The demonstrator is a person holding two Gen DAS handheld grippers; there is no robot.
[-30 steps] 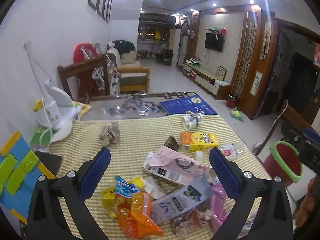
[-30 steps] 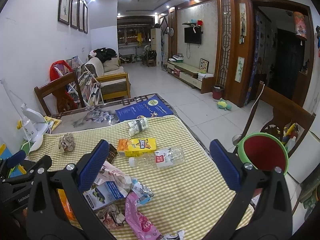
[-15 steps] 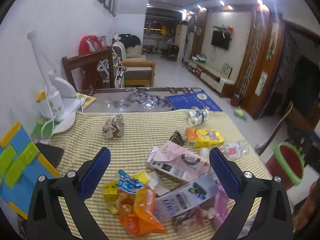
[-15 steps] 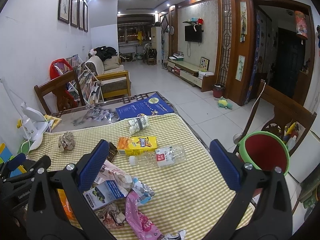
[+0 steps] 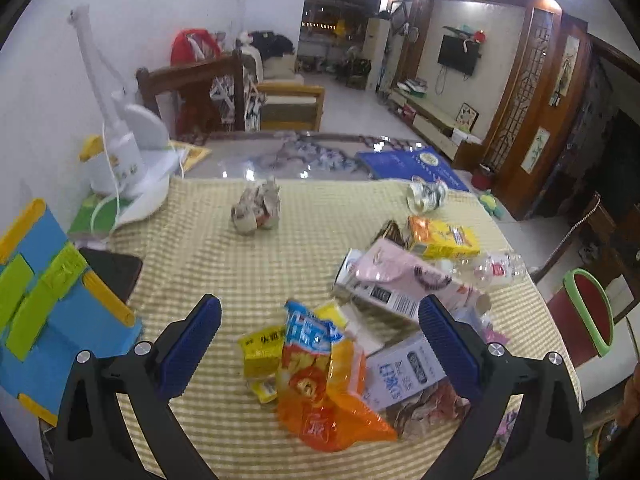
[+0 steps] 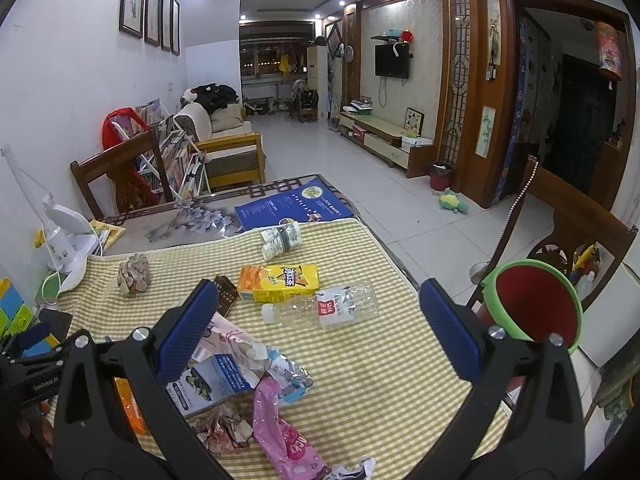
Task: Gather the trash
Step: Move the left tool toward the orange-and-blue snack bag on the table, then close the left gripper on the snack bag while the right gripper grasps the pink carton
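Left gripper (image 5: 320, 334) is spread wide w/ nothing between its blue pads, hovering over the crinkly orange-and-blue plastic snack bag (image 5: 320, 384) at the near end of the yellow checked tablecloth (image 5: 224, 256). Bag looks light, soft, prob. slippery; best pinched at the bunched top, not the flat belly. Touching it on the right: white-and-blue milk carton (image 5: 404, 372) and pink-and-white carton (image 5: 404, 280), stiffer, grab across the narrow sides. Right gripper (image 6: 316, 332) also gapes empty, above the clear plastic bottle (image 6: 324, 306), which lies on its side; likely rolls and crushes, so take mid-body. Red bin w/ green rim (image 6: 536, 304) sits off the table's right edge, below cloth level; open floor beyond, chair back near it.
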